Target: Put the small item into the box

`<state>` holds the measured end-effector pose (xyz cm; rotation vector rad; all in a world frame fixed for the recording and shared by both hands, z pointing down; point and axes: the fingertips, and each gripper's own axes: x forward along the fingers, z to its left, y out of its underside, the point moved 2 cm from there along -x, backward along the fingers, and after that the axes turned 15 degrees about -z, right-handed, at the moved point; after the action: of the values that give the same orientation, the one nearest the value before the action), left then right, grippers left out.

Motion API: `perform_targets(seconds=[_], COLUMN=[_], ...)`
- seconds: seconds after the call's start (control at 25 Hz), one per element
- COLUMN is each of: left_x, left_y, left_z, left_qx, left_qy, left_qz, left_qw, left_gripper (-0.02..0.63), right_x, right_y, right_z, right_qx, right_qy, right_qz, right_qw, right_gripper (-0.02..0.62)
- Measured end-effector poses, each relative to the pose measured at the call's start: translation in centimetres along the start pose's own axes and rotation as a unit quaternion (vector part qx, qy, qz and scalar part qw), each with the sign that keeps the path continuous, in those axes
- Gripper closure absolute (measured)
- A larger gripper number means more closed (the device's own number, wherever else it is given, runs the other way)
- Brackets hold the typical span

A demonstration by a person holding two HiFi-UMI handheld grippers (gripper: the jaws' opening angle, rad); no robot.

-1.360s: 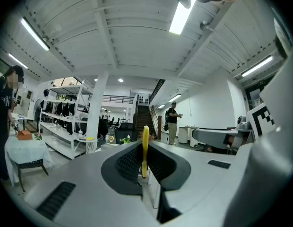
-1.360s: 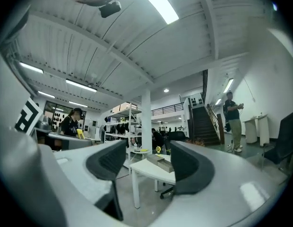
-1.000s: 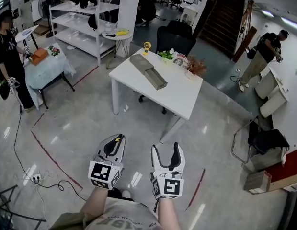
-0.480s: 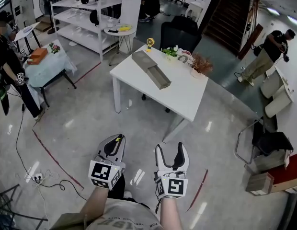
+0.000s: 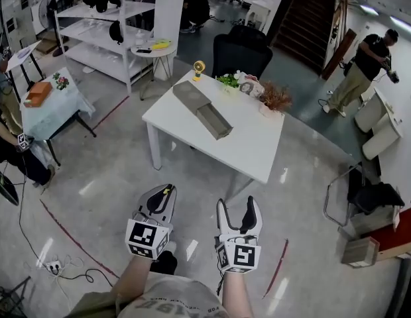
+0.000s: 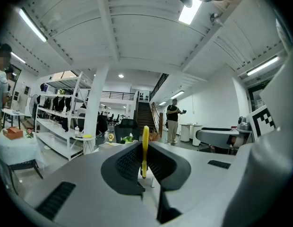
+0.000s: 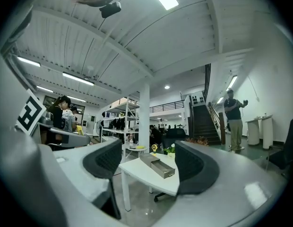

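small item (image 6: 145,150) between left fingers (image 6: 126,163)

A white table (image 5: 242,144) stands on the glossy grey floor (image 5: 106,177) at 12 o'clock; on its top a long grey box (image 5: 202,109), drawer pulled open, lies toward 10 o'clock; a small yellow fan (image 5: 199,67) stands at the 11 o'clock corner; a green plant (image 5: 229,79) and dried brown sprigs (image 5: 276,98) line the far edge toward 1 o'clock.
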<state>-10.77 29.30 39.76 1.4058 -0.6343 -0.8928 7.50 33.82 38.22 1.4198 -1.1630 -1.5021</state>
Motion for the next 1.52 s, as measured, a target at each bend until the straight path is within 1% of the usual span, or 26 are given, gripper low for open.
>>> perform_targets(seconds=[0.32,0.4,0.6,0.76,0.88,1.0,1.24,1.52], left_x=[8.2,9.6,11.8,13.4,14.7,16.5,21.1,28.0], left_y=[-1.5,-1.4,-0.2,1.4,2.7,3.3,4.1,3.8], left_z=[5.7,6.9,8.8,10.1,10.6,11.2,12.0,11.0], left_qx=[0.002,-0.001,-0.01,-0.02,-0.025,-0.025,-0.02,-0.009], left_qy=[0.036,0.039,0.046,0.042,0.04,0.034,0.016,0.011], left_qz=[-0.014,-0.016,-0.004,0.01,0.022,0.027,0.024,0.01], left_qw=[0.9993,0.9991,0.9989,0.9989,0.9986,0.9988,0.9994,0.9998], left_gripper=[0.575,0.575,0.575,0.575,0.575,0.575,0.575,0.575], right_x=[8.1,9.5,11.7,13.2,14.2,15.7,20.2,25.2], right_y=[1.5,2.0,3.9,5.6,7.1,8.5,9.9,11.5], right_z=[-0.6,-0.5,-0.8,-1.4,-2.3,-3.8,-6.7,-11.3], right_qx=[-0.01,-0.016,-0.016,-0.013,-0.015,-0.004,0.001,0.009], right_qy=[0.039,0.041,0.051,0.057,0.061,0.066,0.049,0.023], right_qz=[-0.009,-0.008,0.007,0.022,0.041,0.051,0.045,0.047], right_qw=[0.999,0.999,0.999,0.998,0.997,0.997,0.998,0.999], right_gripper=[0.253,0.253,0.253,0.253,0.253,0.253,0.253,0.253])
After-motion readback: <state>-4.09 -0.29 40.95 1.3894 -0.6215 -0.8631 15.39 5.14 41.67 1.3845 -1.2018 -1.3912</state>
